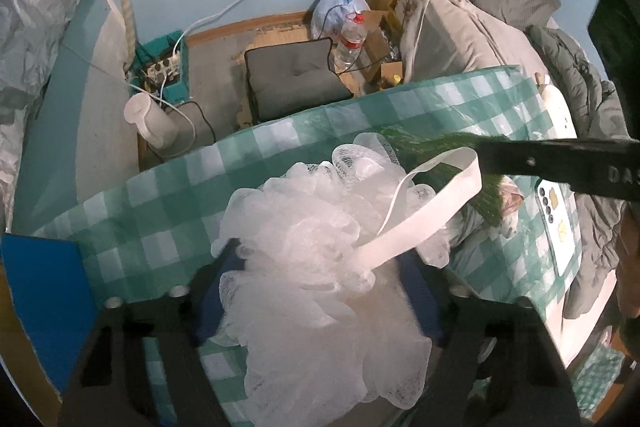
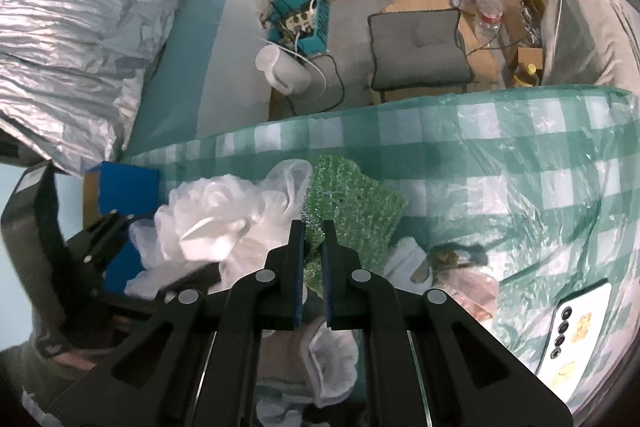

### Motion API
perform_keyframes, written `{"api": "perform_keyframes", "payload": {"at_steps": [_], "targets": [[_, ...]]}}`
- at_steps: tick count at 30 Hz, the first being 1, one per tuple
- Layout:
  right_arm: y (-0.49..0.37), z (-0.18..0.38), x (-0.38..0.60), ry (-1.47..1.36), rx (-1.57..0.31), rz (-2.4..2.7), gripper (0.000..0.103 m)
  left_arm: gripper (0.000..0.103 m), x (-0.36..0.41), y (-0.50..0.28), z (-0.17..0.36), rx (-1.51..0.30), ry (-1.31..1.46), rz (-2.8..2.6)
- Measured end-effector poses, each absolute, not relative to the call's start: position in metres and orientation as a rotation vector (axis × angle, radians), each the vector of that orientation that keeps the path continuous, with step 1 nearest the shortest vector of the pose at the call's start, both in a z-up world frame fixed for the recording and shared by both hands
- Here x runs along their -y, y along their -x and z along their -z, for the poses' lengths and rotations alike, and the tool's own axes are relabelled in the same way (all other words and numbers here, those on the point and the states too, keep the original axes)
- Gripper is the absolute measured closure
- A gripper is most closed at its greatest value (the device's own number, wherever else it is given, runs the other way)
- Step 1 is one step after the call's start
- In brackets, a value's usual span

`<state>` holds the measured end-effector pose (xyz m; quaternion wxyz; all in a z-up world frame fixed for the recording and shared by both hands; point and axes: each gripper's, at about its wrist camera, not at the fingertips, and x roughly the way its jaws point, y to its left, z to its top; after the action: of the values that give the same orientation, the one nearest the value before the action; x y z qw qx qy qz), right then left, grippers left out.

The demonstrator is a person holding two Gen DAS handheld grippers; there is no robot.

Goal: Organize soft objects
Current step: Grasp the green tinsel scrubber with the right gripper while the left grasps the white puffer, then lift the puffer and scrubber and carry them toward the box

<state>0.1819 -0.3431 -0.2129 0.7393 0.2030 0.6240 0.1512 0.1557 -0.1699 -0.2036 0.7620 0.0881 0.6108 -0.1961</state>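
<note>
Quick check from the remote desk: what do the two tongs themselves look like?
Both are matte black plastic. The right tongs have angular linkage arms with round silver pivot pins and blue pads on the inner finger faces. The left tongs show the same black frame, pale pins and blue pads. White lettering marks the right one's side.

On the tabletop (image 2: pixel 500 147) the bath pouf (image 2: pixel 208 223) was placed at about nine o'clock of the knitted piece (image 2: pixel 352 203), touching it, with a phone (image 2: pixel 576 331) well apart at four o'clock. A white cloth (image 2: pixel 332 359) was laid at six o'clock of the knitted piece. Beyond the tabletop's far edge, at twelve o'clock, a cushion (image 2: pixel 416 51) was set on the floor, with a kettle (image 2: pixel 280 71) at its nine o'clock and a water bottle (image 2: pixel 489 11) at its two o'clock. A bed (image 1: pixel 480 39) was seen at two o'clock.
</note>
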Motion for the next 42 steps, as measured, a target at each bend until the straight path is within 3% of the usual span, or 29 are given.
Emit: {"api": "perform_keyframes", "payload": {"at_steps": [7,13,20,42], "targets": [[-0.170,0.206,0.342,-0.439,-1.346,-0.330,0.095,0.067,0.167,-0.153,0.202,-1.296,-0.206,0.432],[-0.161,0.201,0.343,-0.452,-1.330,-0.328,0.095,0.081,0.158,-0.147,0.193,-1.251,-0.198,0.424],[-0.152,0.190,0.340,-0.436,-1.294,-0.335,0.095,0.087,0.145,-0.136,0.178,-1.209,-0.188,0.394],[-0.138,0.141,0.319,-0.391,-1.203,-0.378,0.095,0.090,0.107,-0.110,0.119,-1.088,-0.132,0.339]]}}
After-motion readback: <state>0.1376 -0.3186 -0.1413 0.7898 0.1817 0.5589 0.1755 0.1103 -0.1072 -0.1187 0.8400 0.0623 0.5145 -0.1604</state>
